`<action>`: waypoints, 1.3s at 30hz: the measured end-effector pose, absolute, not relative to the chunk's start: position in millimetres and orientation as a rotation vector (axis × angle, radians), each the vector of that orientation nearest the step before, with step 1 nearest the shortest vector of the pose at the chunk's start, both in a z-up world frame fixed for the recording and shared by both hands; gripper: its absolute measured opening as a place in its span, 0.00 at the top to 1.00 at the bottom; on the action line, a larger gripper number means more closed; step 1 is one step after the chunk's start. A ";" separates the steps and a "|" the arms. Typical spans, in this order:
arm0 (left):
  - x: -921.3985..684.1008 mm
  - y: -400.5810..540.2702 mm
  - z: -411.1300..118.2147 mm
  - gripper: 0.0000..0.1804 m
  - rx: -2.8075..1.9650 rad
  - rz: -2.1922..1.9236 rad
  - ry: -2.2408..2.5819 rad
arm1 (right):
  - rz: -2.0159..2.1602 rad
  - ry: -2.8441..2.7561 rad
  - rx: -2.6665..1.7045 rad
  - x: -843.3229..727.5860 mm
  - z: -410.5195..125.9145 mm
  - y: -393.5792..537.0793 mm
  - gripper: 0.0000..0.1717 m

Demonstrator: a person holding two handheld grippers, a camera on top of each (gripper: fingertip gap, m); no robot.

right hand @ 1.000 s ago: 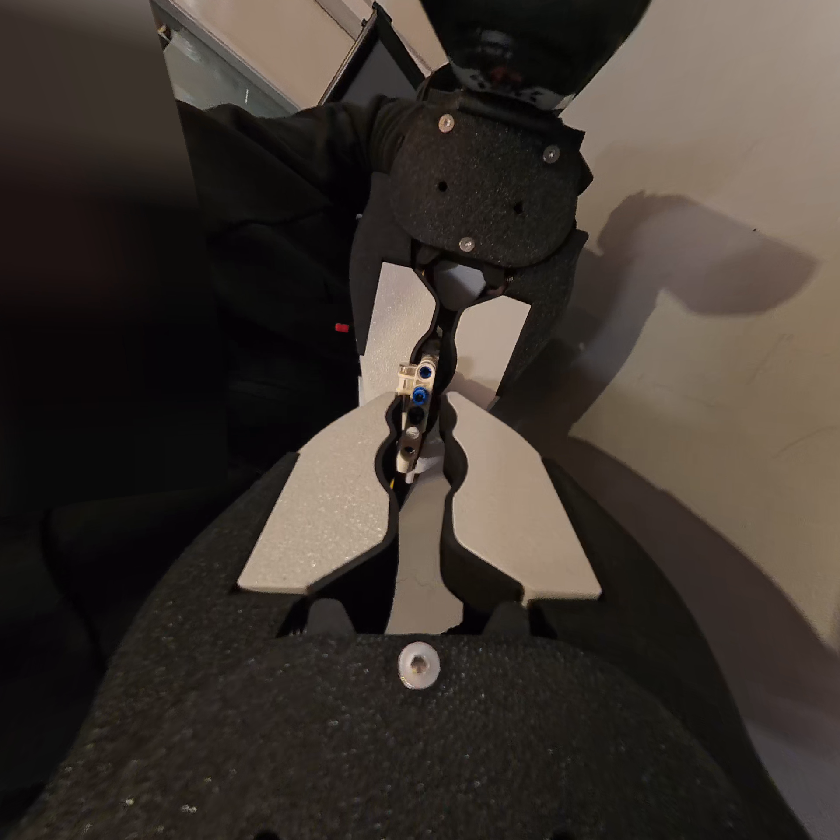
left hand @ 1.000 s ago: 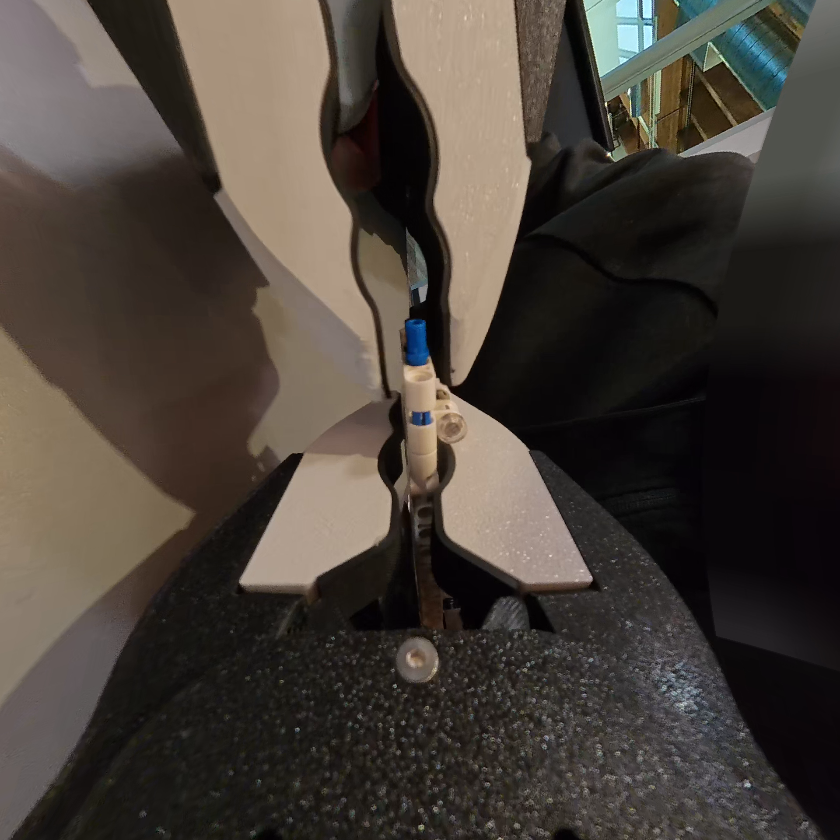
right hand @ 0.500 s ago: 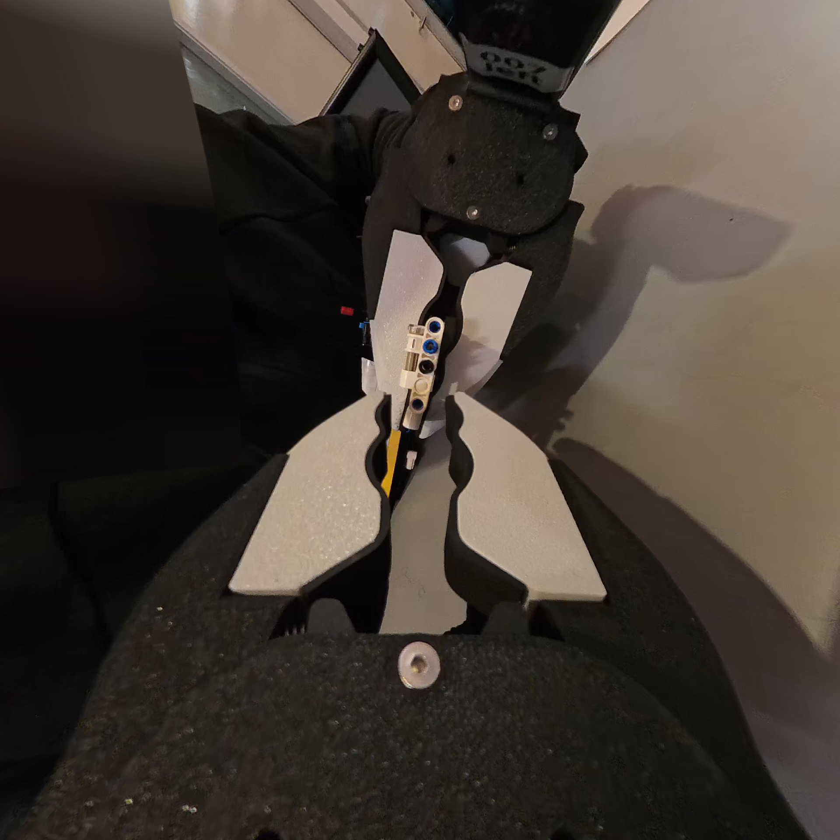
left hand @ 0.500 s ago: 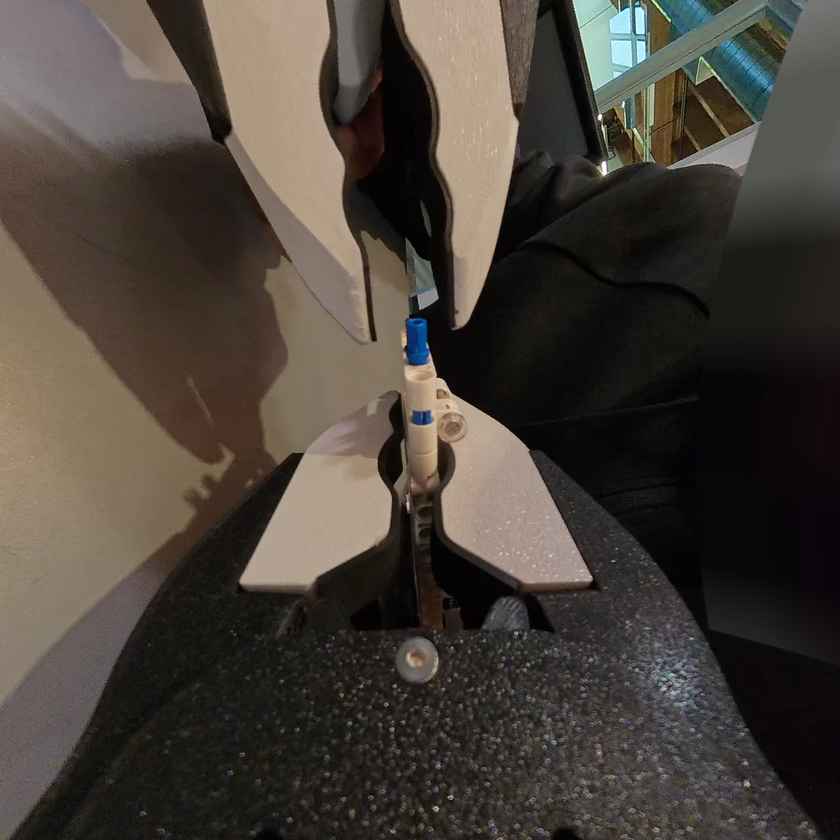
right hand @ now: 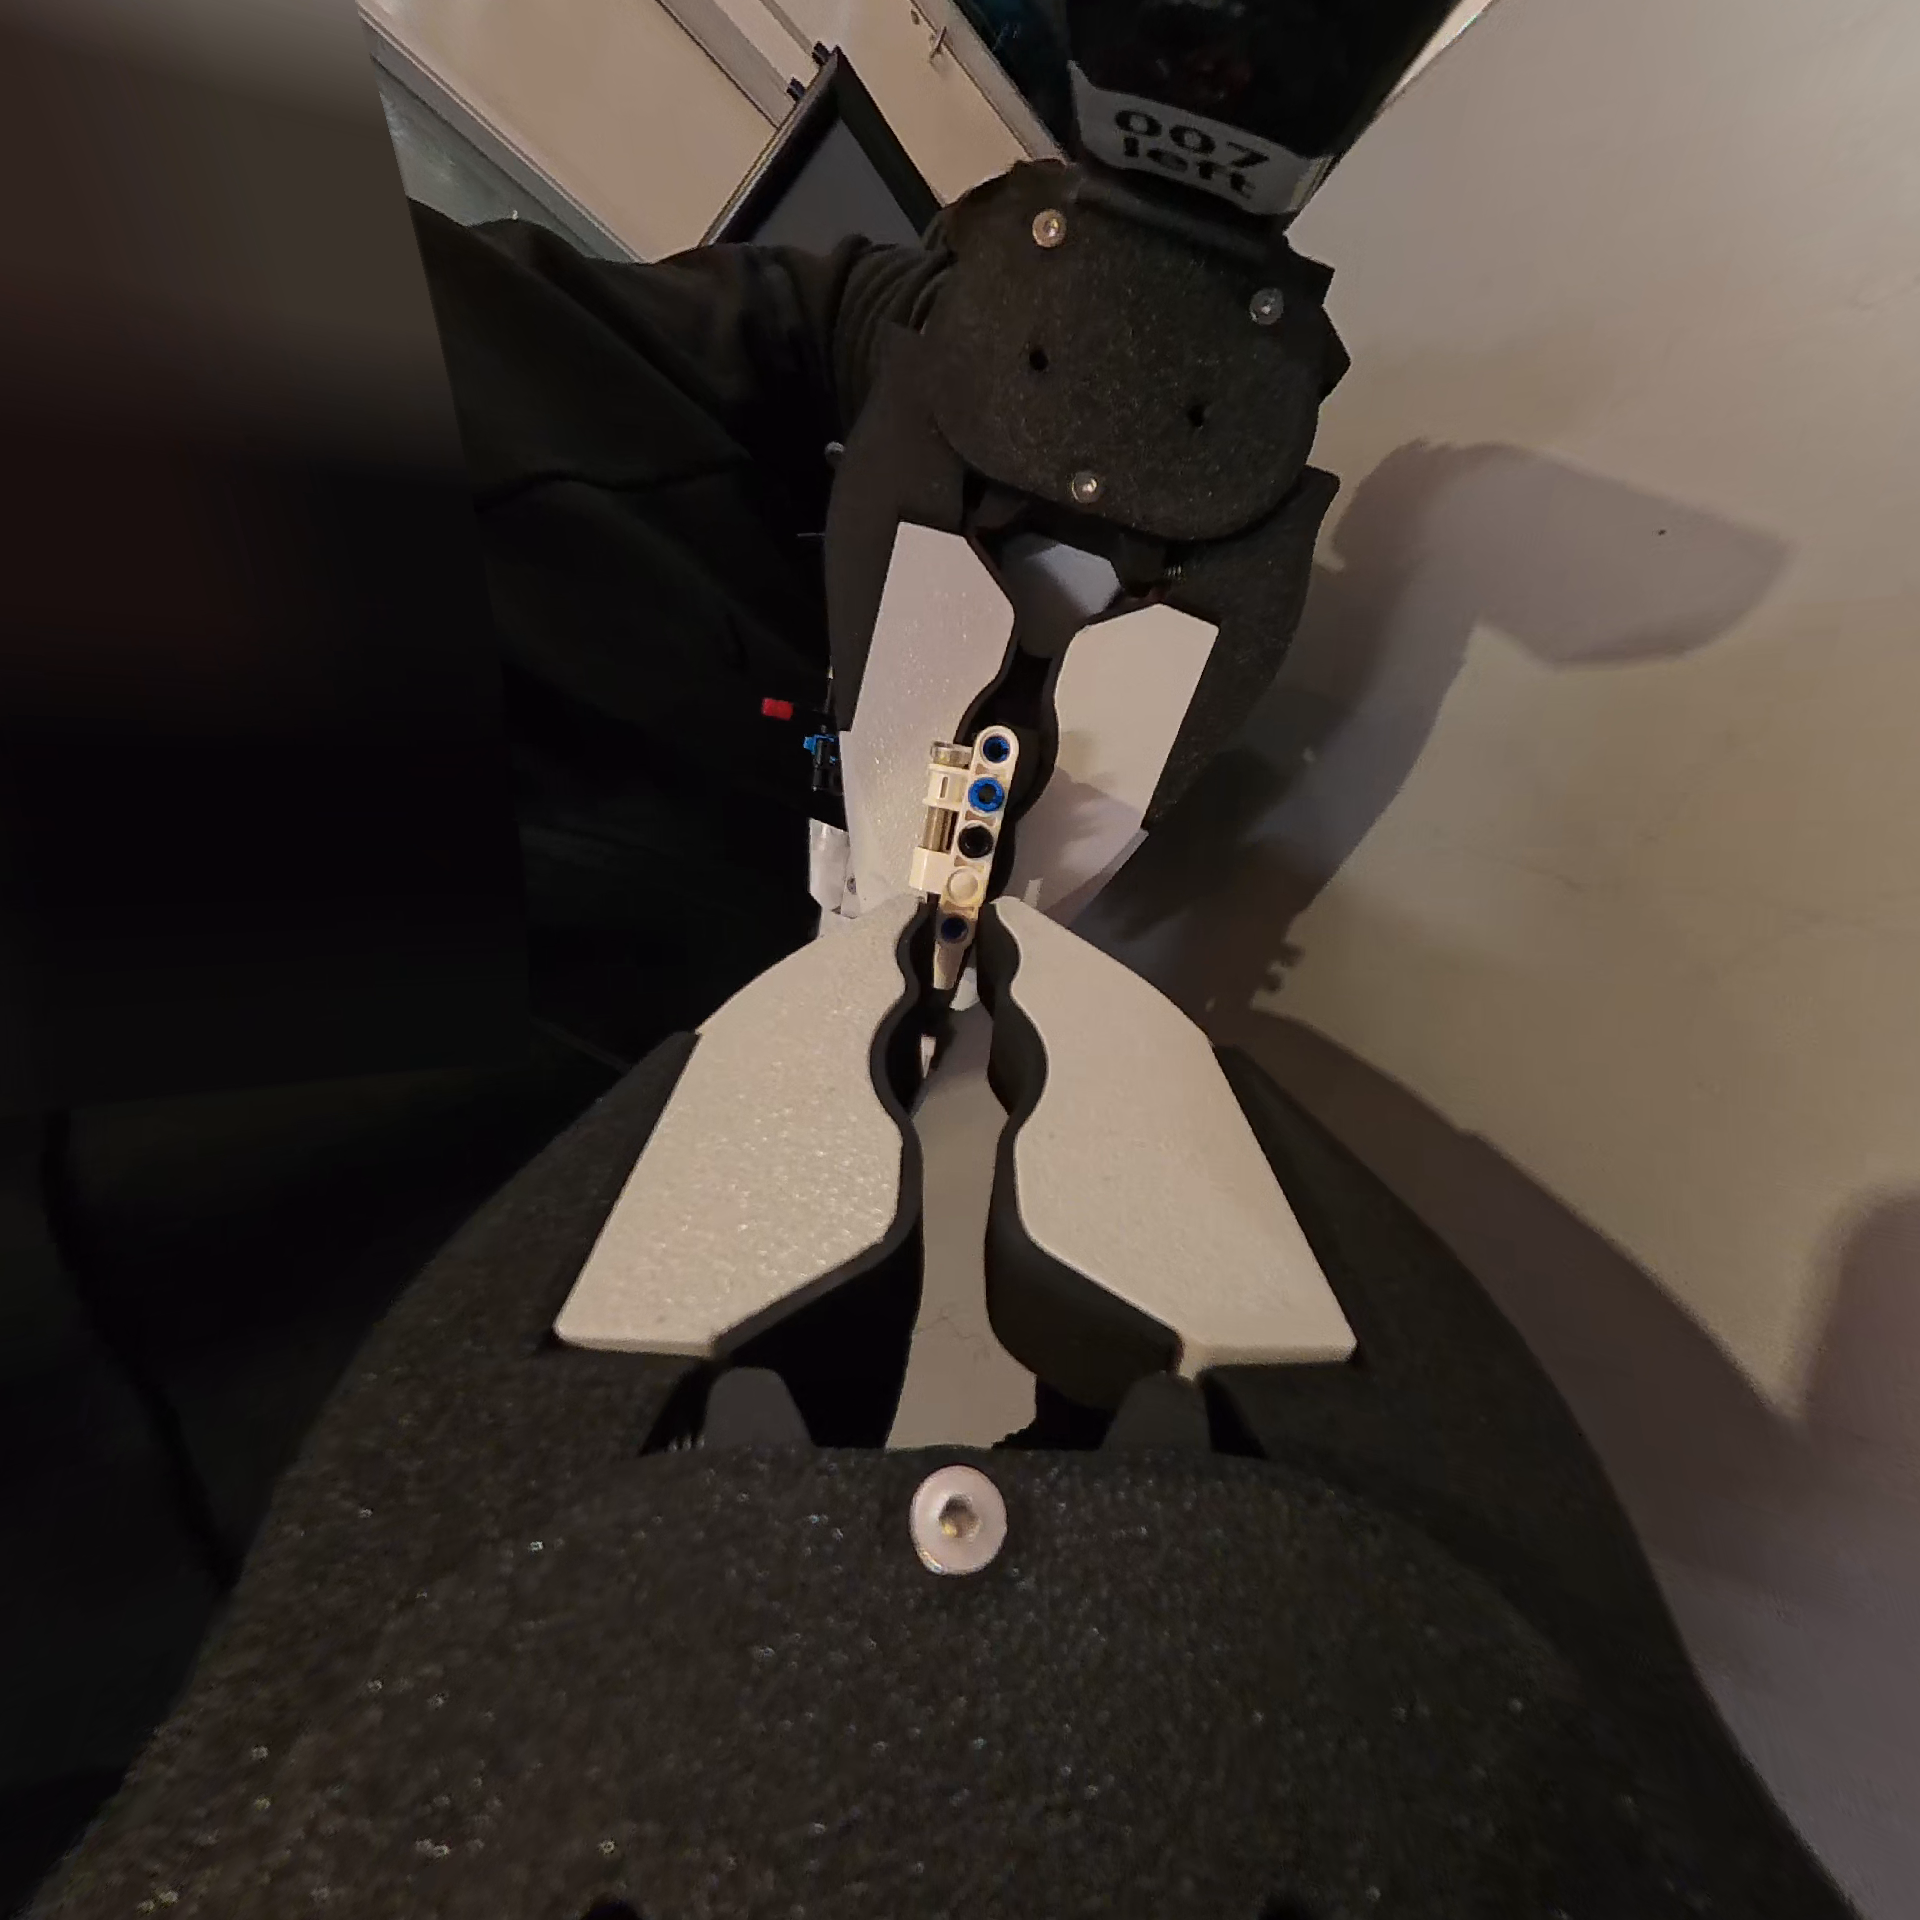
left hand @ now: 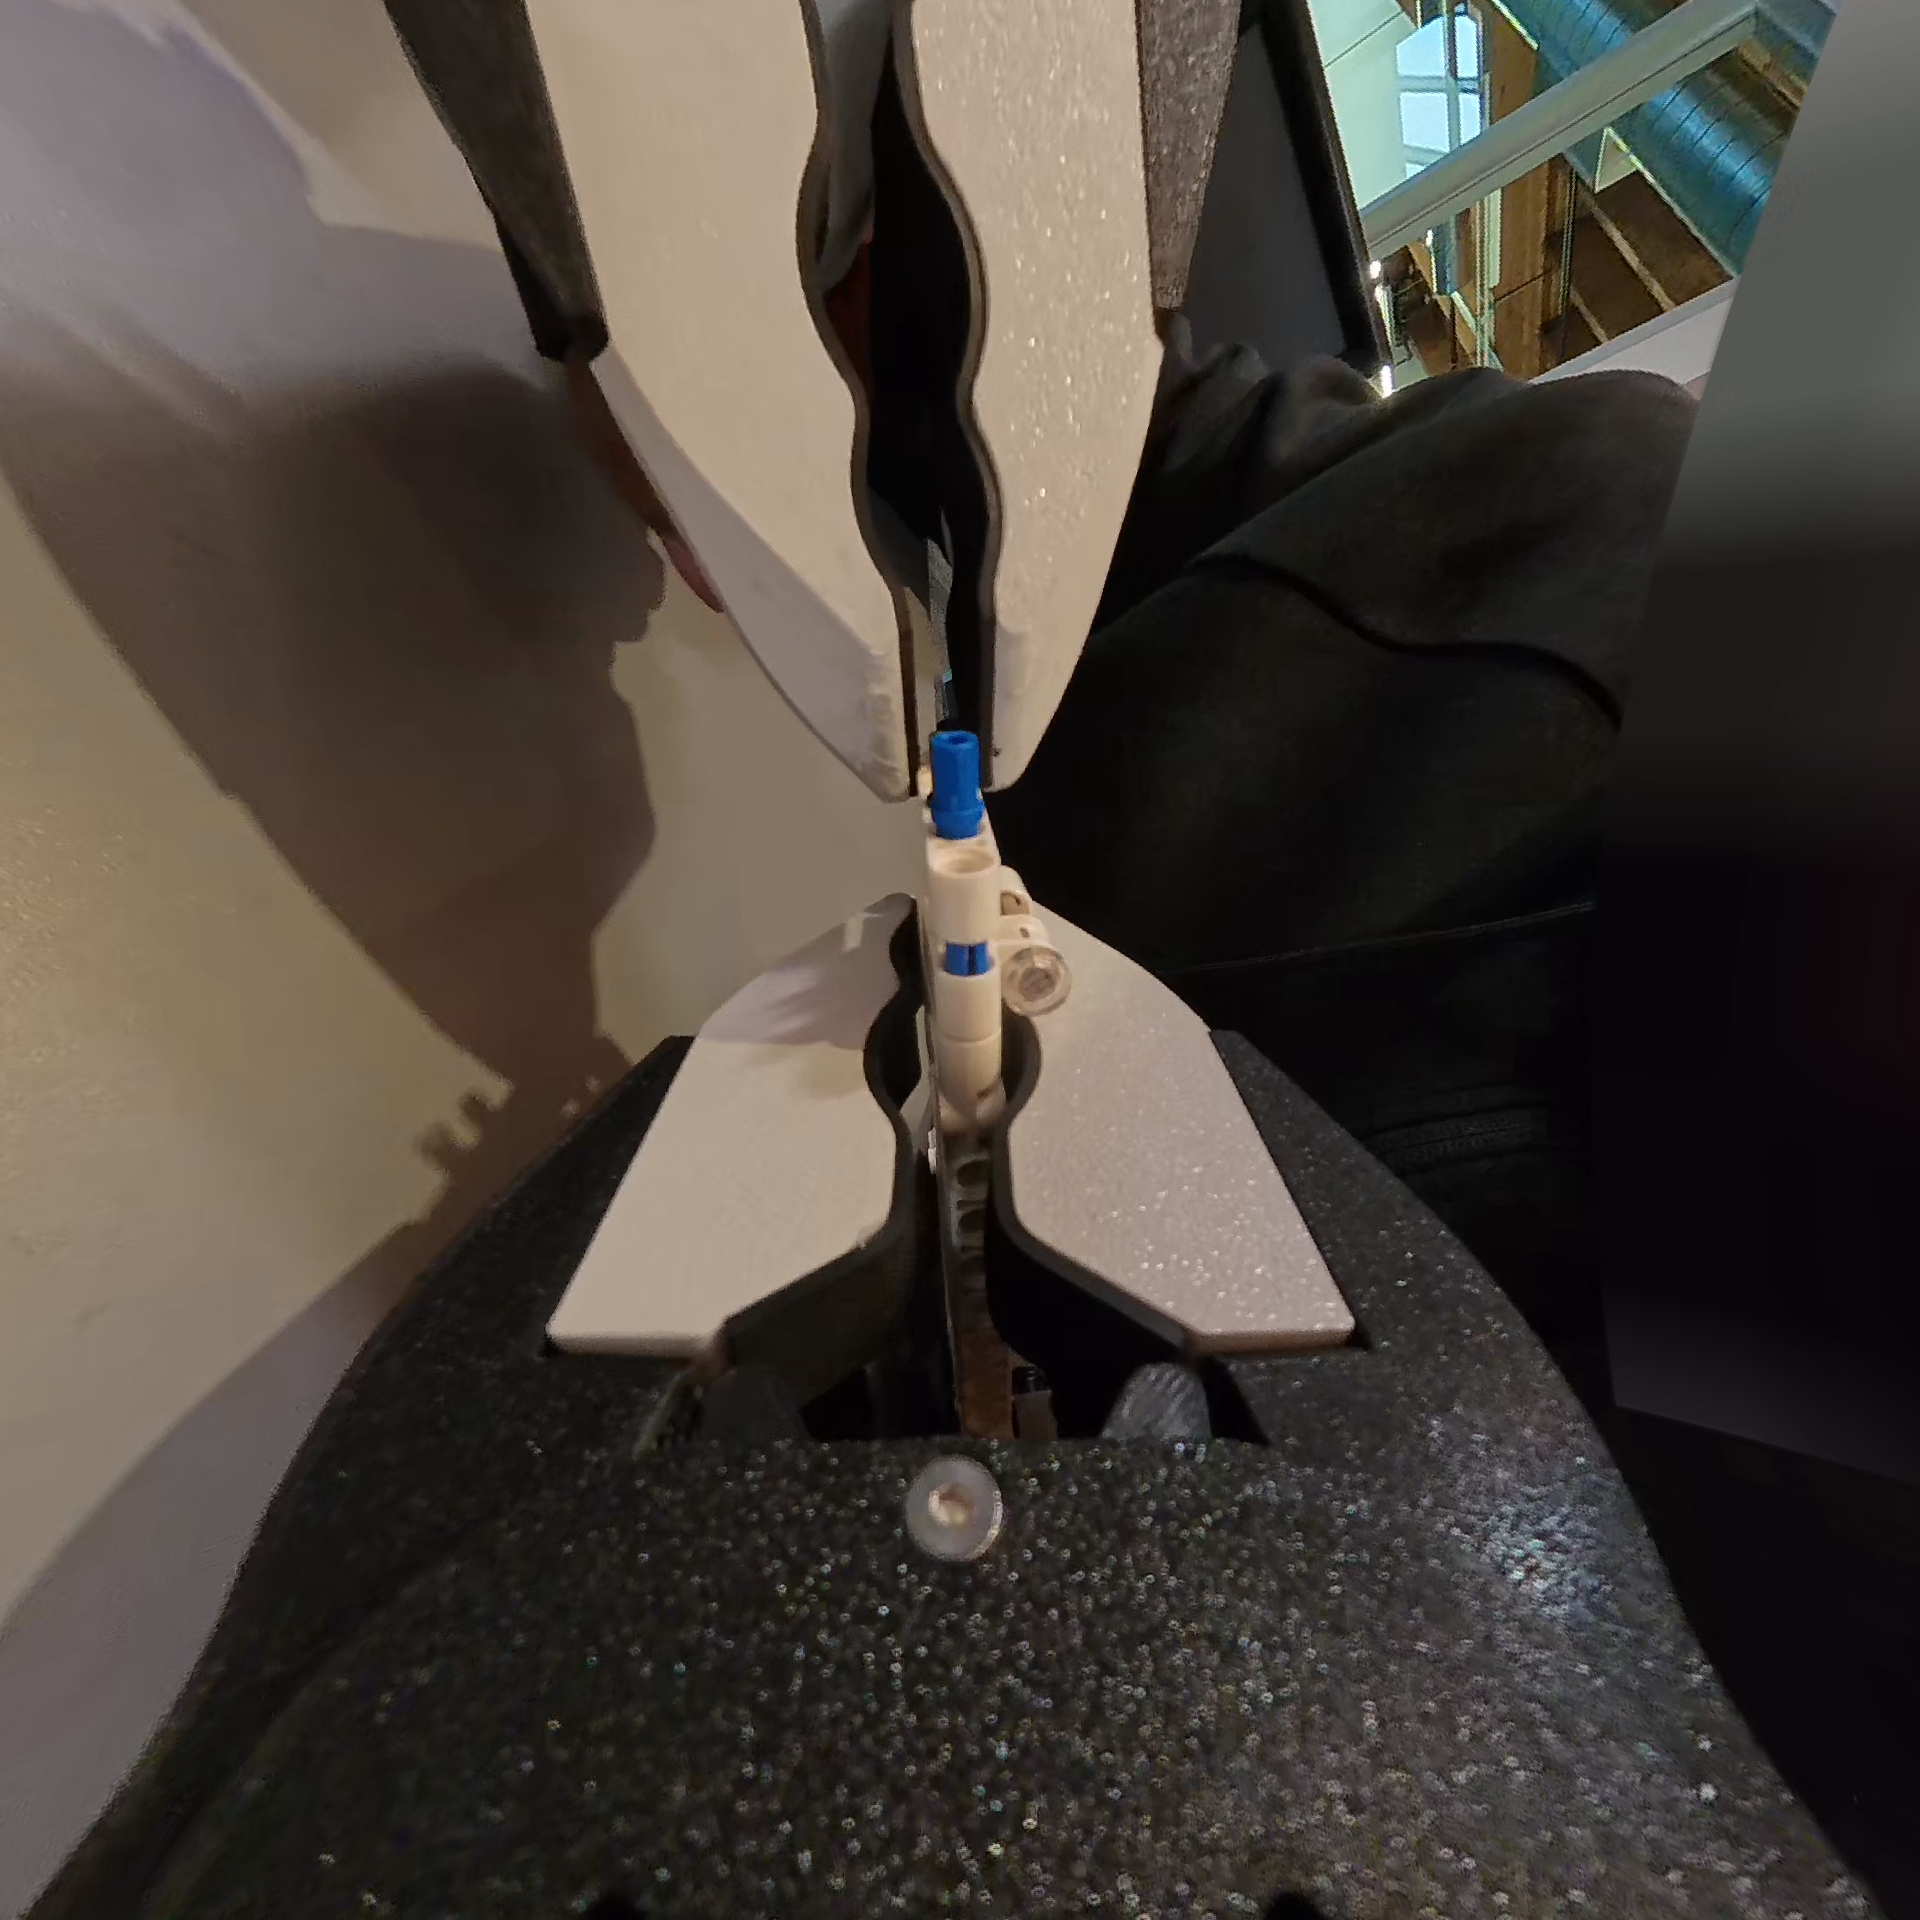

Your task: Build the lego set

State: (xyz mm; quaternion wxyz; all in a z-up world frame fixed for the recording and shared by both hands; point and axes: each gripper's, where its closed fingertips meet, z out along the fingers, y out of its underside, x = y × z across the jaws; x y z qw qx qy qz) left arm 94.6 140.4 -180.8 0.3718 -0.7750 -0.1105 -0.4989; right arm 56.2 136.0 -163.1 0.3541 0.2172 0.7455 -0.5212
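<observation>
My left gripper (left hand: 968, 966) is shut on a small white beam assembly (left hand: 964, 883) with a blue pin (left hand: 954, 779) standing out of its far end. My right gripper (left hand: 951, 769) comes in from above, and its two pads close on that blue pin from both sides. In the right wrist view, my right gripper (right hand: 951, 920) has the assembly's near end, with a blue-filled hole, between its fingertips. The assembly (right hand: 977, 810) runs up into the left gripper (right hand: 982, 862), which faces me tip to tip.
A pale surface (left hand: 208, 935) lies under both grippers and carries their shadows. A person's dark clothing (left hand: 1351, 727) fills the side behind the grippers. Small red (right hand: 776, 709) and blue (right hand: 821, 748) bits sit against the dark cloth. The tips of both grippers are at nearly the same place.
My right gripper opened wide and drew back a little, then came forward and closed on the blue pin end. A yellow part seen between its fingers no longer shows. The left gripper kept its hold.
</observation>
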 end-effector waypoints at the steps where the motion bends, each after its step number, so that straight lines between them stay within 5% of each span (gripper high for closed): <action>1: 94.4 140.4 -180.8 0.96 -1.989 -1.277 -0.286 | -1.348 1.920 0.562 56.1 -163.1 135.8 0.96; 39: 102.2 143.1 -186.0 0.96 -2.043 -1.280 -0.283 | -1.255 1.892 0.557 66.0 -168.0 137.2 0.96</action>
